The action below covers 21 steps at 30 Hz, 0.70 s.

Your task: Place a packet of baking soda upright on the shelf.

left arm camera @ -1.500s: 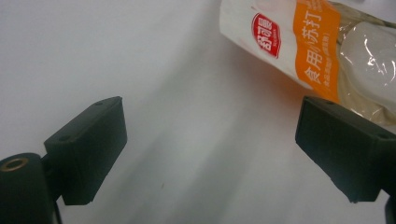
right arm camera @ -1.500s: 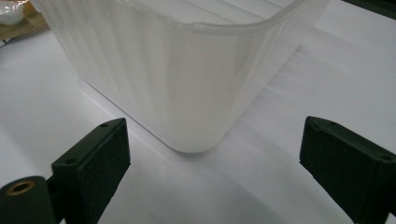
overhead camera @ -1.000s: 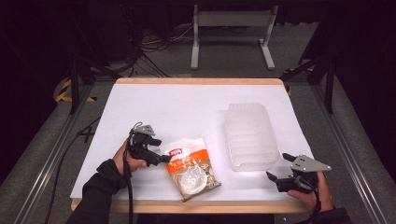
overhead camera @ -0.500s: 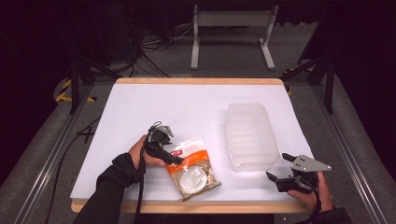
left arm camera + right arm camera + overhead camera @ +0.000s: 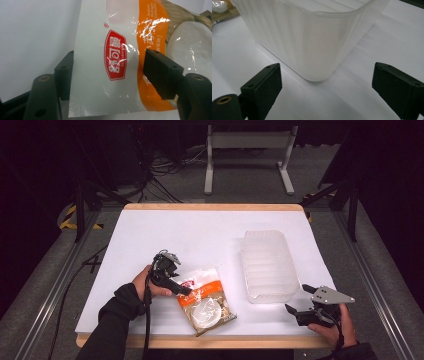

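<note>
White desk (image 5: 200, 235), wooden edge. On it: snack bag (image 5: 206, 300) near front, left of centre; clear ribbed plastic tub (image 5: 267, 265) right of it, apart.

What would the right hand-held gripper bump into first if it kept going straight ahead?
Most likely the clear plastic tub. The right hand-held gripper points at the tub's rounded near corner, with bare white table in between. Its jaws stand wide open, holding nothing.

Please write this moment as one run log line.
left gripper: closing around snack bag top edge | right gripper: open, near clear bin | bag on table
</note>
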Available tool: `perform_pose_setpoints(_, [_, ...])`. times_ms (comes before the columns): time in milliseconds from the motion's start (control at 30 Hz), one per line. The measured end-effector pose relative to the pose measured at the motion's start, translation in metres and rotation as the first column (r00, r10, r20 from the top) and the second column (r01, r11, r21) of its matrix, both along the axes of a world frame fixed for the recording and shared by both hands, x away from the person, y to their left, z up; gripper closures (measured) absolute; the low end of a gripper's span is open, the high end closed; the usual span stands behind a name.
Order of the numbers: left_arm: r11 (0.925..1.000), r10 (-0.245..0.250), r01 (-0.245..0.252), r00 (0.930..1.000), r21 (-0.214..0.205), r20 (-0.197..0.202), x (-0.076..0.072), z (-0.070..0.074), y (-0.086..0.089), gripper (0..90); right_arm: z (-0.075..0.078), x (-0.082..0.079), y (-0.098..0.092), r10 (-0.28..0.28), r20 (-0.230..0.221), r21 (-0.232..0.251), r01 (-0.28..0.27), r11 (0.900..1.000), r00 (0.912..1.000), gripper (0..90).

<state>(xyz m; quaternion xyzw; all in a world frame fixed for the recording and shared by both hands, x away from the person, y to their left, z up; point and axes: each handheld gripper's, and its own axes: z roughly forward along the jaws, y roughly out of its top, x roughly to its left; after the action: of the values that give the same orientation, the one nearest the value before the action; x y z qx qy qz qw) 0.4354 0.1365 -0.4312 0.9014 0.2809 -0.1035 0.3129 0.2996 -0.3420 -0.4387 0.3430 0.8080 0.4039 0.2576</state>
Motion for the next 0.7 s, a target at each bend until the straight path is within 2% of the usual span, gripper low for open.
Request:
perform_pose_setpoints(100, [0.9999, 0.010, -0.010, 0.9997, -0.001, -0.020, 0.002, 0.003, 0.004, 40.0, 0.000, 0.000, 0.000, -0.001, 0.002, 0.000, 0.001, 1.0000, 1.0000, 9.8])
perform_pose_setpoints(200, [0.9992, 0.008, -0.009, 0.9994, -0.039, -0.034, 0.003, 0.003, 0.007, 43.9, 0.000, 0.000, 0.000, -0.001, 0.003, 0.001, 0.001, 1.0000, 1.0000, 9.7])
perform_pose_setpoints(300, [0.9979, -0.005, 0.004, 0.9998, -0.065, -0.021, 0.003, 0.004, 0.004, 45.8, 0.000, 0.001, 0.000, -0.001, -0.001, 0.002, 0.001, 1.0000, 1.0000, 9.8])
perform_pose_setpoints(367, [0.9962, -0.032, 0.031, 0.9993, -0.082, -0.019, 0.005, 0.003, 0.002, 51.0, 0.000, 0.000, 0.001, 0.005, -0.002, -0.001, -0.005, 1.0000, 1.0000, 9.8])
perform_pose_setpoints(467, [0.9980, -0.036, 0.033, 0.9984, -0.055, -0.045, 0.009, -0.003, -0.005, 51.7, -0.001, 0.001, 0.001, 0.004, -0.005, 0.002, -0.004, 1.0000, 1.0000, 9.8])
perform_pose_setpoints(533, [0.9980, -0.049, 0.047, 0.9980, -0.043, -0.039, 0.010, -0.004, -0.010, 52.6, -0.001, 0.001, 0.001, 0.005, -0.007, 0.002, -0.005, 1.0000, 1.0000, 9.8])
perform_pose_setpoints(567, [0.9980, -0.049, 0.047, 0.9980, -0.043, -0.039, 0.010, -0.004, -0.010, 56.8, -0.001, 0.001, 0.001, 0.005, -0.007, 0.002, -0.005, 1.0000, 1.0000, 9.8])
perform_pose_setpoints(600, [0.9965, -0.070, 0.068, 0.9967, -0.048, -0.040, 0.011, -0.004, -0.012, 56.8, -0.001, 0.001, 0.001, 0.005, -0.007, 0.002, -0.005, 1.0000, 1.0000, 9.8])
perform_pose_setpoints(700, [0.9934, -0.111, 0.110, 0.9929, -0.032, -0.044, 0.011, -0.005, -0.019, 67.1, -0.001, 0.001, 0.001, 0.005, -0.005, 0.006, -0.005, 1.0000, 1.0000, 9.8])
